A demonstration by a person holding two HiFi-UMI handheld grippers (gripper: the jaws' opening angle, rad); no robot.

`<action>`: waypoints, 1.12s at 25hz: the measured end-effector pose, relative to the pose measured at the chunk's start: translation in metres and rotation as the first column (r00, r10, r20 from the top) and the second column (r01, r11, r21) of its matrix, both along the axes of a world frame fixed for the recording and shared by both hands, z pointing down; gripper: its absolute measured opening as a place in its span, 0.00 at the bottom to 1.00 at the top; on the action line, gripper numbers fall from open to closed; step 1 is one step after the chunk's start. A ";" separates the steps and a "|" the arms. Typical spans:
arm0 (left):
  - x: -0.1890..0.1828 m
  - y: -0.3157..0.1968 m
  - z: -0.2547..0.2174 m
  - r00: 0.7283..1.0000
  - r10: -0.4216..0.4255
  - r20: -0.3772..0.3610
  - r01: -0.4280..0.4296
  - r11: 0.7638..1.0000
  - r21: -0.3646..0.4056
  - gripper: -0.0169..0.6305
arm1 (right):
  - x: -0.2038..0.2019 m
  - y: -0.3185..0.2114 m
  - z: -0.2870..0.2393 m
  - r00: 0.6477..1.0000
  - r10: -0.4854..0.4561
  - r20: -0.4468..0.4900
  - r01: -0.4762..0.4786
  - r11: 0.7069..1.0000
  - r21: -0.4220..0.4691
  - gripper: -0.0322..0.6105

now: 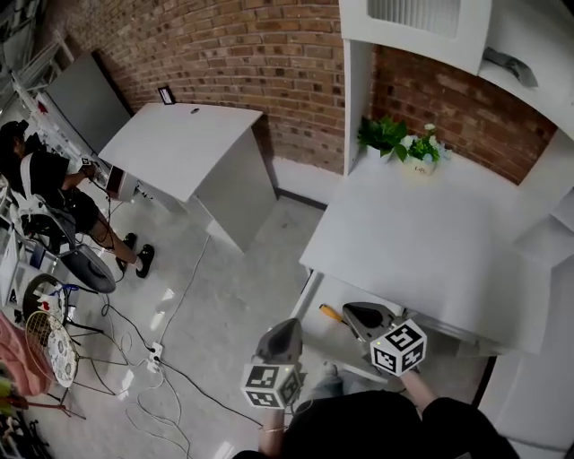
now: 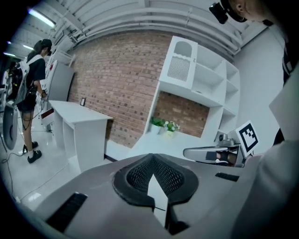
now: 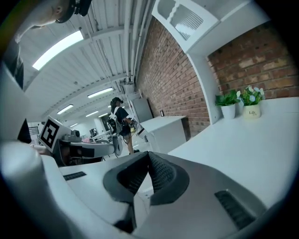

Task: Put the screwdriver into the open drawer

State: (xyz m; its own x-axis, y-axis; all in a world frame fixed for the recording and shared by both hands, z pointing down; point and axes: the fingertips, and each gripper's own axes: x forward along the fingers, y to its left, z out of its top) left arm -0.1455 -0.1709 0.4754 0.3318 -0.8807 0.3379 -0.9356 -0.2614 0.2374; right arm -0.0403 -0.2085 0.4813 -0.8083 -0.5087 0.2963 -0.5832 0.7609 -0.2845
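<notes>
Head view: left tongs (image 1: 287,324) and right tongs (image 1: 352,310) closed, empty; screwdriver (image 1: 332,313) in drawer (image 1: 317,334); 2 plants (image 1: 384,134) on desk (image 1: 421,235).

Desk (image 1: 430,251) bare centre right; plants (image 1: 395,139) at back edge; cabinet (image 1: 417,27) overhangs top right; drawer (image 1: 314,336) open, lower centre.

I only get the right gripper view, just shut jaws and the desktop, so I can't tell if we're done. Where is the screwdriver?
Observer: The head view shows the screwdriver, orange handle visible, lying in the open drawer under the desk, beside the right gripper.
Operator: And the left gripper's jaws?
Observer: The left gripper view shows the left gripper shut, with nothing between its jaws.
</notes>
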 end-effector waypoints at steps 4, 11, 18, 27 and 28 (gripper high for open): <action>-0.005 0.005 -0.018 1.000 -0.002 -0.011 0.002 0.999 0.052 0.04 | 0.009 0.002 -0.032 0.998 0.033 0.050 -0.036 0.998 0.055 0.07; -0.016 0.008 -0.053 1.000 -0.019 -0.018 0.022 0.991 0.132 0.04 | 0.027 0.003 -0.080 0.992 0.078 0.099 -0.092 0.985 0.149 0.07; -0.023 0.011 -0.076 1.000 -0.025 0.004 0.024 0.976 0.217 0.04 | 0.045 -0.001 -0.110 0.985 0.114 0.128 -0.142 0.963 0.228 0.07; -0.038 0.021 -0.106 0.996 -0.090 0.025 0.078 0.949 0.307 0.04 | 0.062 0.001 -0.141 0.972 0.144 0.188 -0.193 0.941 0.277 0.07; -0.040 0.023 -0.107 0.995 -0.097 0.023 0.084 0.946 0.312 0.04 | 0.064 0.002 -0.142 0.970 0.146 0.194 -0.197 0.940 0.279 0.07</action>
